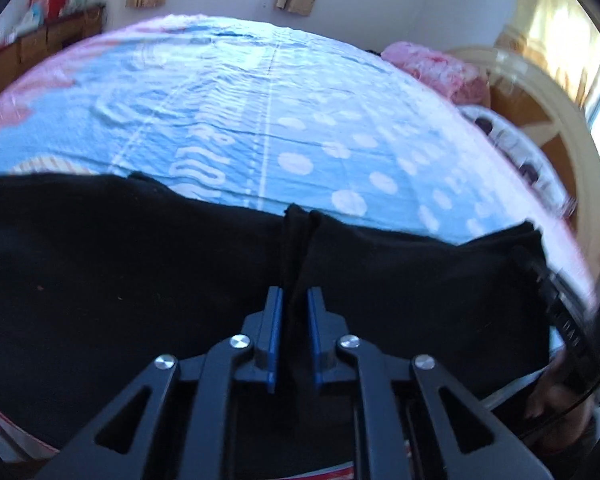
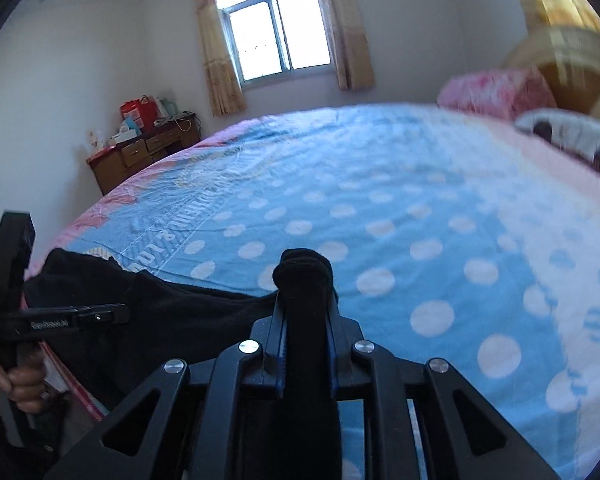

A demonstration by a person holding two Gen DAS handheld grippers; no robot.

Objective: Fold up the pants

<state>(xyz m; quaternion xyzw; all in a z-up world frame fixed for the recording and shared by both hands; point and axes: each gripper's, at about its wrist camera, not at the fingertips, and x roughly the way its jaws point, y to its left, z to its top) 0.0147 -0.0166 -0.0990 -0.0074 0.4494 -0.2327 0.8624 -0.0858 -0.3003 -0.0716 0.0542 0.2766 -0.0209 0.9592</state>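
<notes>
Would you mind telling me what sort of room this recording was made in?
Most likely a home bedroom: a wide bed under a blue polka-dot blanket, a curtained window, and a wooden dresser piled with belongings against the wall.

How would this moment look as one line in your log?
left gripper: shut on black pants | right gripper: shut on black pants | blue dotted bedspread beneath

Window (image 2: 274, 34) daylight glares; fisheye edges blur and bend.
</notes>
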